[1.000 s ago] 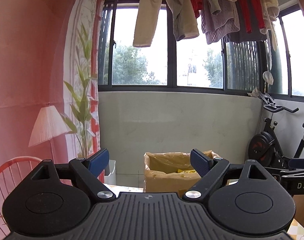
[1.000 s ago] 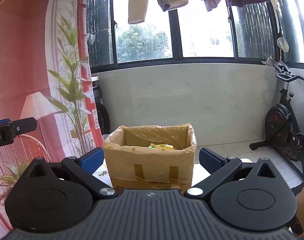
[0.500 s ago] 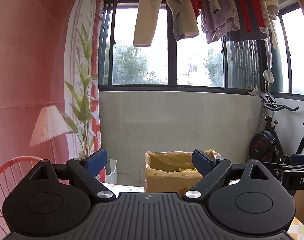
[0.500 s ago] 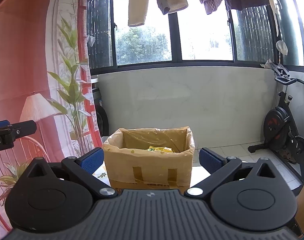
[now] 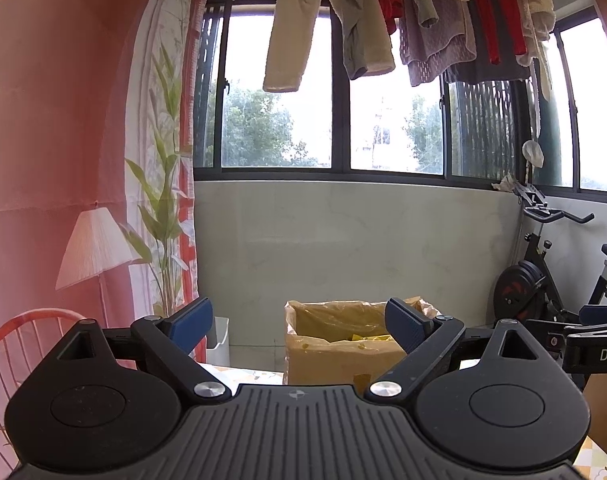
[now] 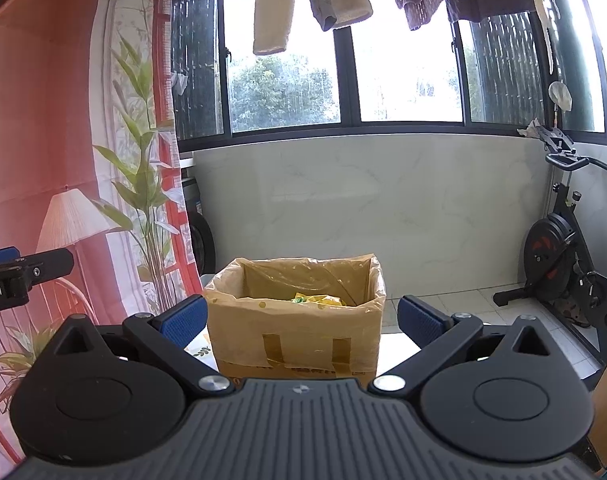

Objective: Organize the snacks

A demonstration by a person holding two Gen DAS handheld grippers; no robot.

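Note:
A cardboard box (image 6: pixel 295 332) lined with clear plastic stands on a table ahead of both grippers. Yellow and green snack packets (image 6: pixel 317 300) lie inside it. My right gripper (image 6: pixel 301 318) is open, empty, and held level in front of the box, which shows between its blue pads. My left gripper (image 5: pixel 299 322) is open and empty too, with the same box (image 5: pixel 343 352) further off between its fingers. Part of the right gripper (image 5: pixel 595 340) shows at the right edge of the left wrist view. The left gripper (image 6: pixel 19 276) shows at the left edge of the right wrist view.
A table with a leaf-patterned cloth (image 6: pixel 199 350) carries the box. An exercise bike (image 6: pixel 563 264) stands at the right by the tiled wall. A printed pink backdrop (image 5: pixel 63 160) hangs at the left. Clothes (image 5: pixel 383 20) hang above the window. A white bin (image 5: pixel 219 340) stands beside the backdrop.
Both grippers have risen and tilted slightly, so the box sits a little lower and further in each view. Both stay open and empty.

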